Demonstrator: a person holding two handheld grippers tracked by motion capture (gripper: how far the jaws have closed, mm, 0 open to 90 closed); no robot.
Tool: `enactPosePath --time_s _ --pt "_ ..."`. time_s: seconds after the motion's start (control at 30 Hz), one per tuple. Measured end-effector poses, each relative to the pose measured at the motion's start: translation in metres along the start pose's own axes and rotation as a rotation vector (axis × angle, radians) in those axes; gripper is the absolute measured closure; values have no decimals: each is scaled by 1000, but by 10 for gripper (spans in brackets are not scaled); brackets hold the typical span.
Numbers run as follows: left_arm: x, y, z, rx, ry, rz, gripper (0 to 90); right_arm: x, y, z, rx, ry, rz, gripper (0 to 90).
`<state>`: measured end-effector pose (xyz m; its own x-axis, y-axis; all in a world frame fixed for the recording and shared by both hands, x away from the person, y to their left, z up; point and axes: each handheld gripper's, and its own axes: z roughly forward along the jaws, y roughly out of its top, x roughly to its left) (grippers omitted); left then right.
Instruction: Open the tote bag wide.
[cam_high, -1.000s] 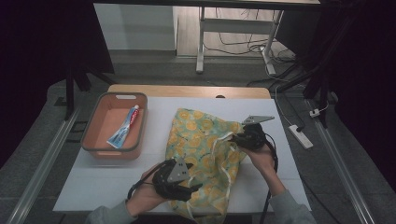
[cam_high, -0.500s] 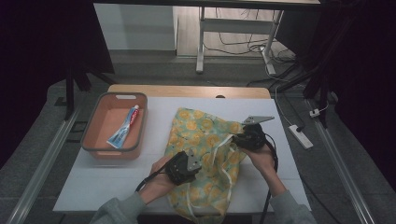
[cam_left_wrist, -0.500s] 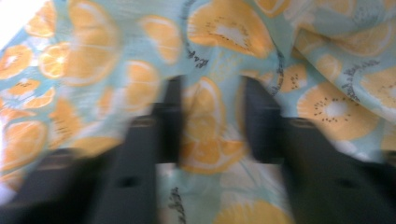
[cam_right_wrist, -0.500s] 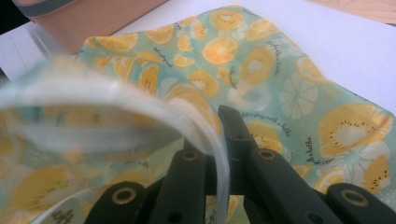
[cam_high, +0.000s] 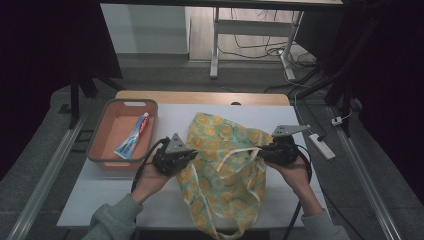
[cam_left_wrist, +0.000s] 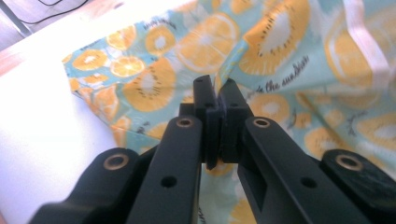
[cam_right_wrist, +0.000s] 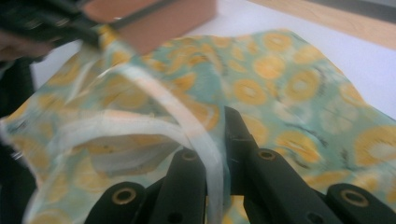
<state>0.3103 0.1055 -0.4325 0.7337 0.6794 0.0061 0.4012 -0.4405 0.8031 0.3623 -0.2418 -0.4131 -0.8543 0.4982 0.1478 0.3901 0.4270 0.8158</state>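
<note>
Both grippers are holding the same cloth bag (cam_high: 225, 165), one on each side. Left gripper (cam_left_wrist: 218, 100) has its jaws pinched tight on a fold of the bag's cloth. Right gripper (cam_right_wrist: 215, 135) has its jaws closed on a pale strap (cam_right_wrist: 187, 126) at the bag's open edge. In the high view the left gripper (cam_high: 187, 157) is at the bag's left edge and the right gripper (cam_high: 265, 151) is at its right edge, with the bag spread out between them.

The bag is light blue-green with orange fruit slices printed on it. It lies in the middle of the table, and its bottom end hangs over the near edge. Its mouth looks a little bit open between the grippers.

An orange tray (cam_high: 97, 152) sits to the left of the bag, near the left gripper. A tube of toothpaste (cam_high: 134, 136) lies inside the tray. A white power strip (cam_high: 321, 145) lies on the floor by the table's right side.

The left hand (cam_high: 150, 177) and the right hand (cam_high: 295, 175) both reach in from the bottom. The arms wear grey-green sleeves (cam_high: 107, 222). Each hand wraps around the back of its gripper.

The table (cam_high: 100, 200) has a white top with a wood strip along the far edge. The floor is grey. Another table's white legs (cam_high: 215, 45) and some cables stand farther back. The room is dark on both sides.
</note>
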Motion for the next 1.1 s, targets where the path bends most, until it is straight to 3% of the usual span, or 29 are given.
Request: enactPosePath --time_s 0.07,0.17,0.33,0.53,0.67,0.7,0.73,0.77,0.8,0.83,0.87,0.97,1.1 --pt "8 2 1 -3 10 -24 879 11 4 2 33 -5 -58 871" --pt "17 3 11 23 47 -38 879 12 3 8 71 -7 -71 871" --pt "28 3 37 83 78 -47 879 0 -8 23 130 25 -26 871" --pt "38 1 67 132 34 -88 878 -18 -23 30 180 -3 2 873" --pt "38 0 74 148 23 -94 878 -29 -34 32 193 3 38 869" --pt "38 0 74 153 31 -94 878 -29 -36 35 201 6 40 832" --pt "39 0 74 154 31 -96 878 -27 -36 38 231 1 29 645" --pt "40 -1 74 153 27 -104 878 -27 -36 38 231 1 29 645" --pt "41 -1 72 148 19 -113 878 -24 -34 37 238 19 22 554" --pt "42 -1 71 143 16 -119 878 -13 -25 28 217 33 -22 413" --pt "43 -1 70 143 16 -118 878 -13 -25 28 217 33 -22 413" --pt "43 -1 68 136 14 -120 878 14 -3 5 135 57 -125 281" --pt "39 0 67 136 10 -110 878 46 21 -9 49 42 -194 227"
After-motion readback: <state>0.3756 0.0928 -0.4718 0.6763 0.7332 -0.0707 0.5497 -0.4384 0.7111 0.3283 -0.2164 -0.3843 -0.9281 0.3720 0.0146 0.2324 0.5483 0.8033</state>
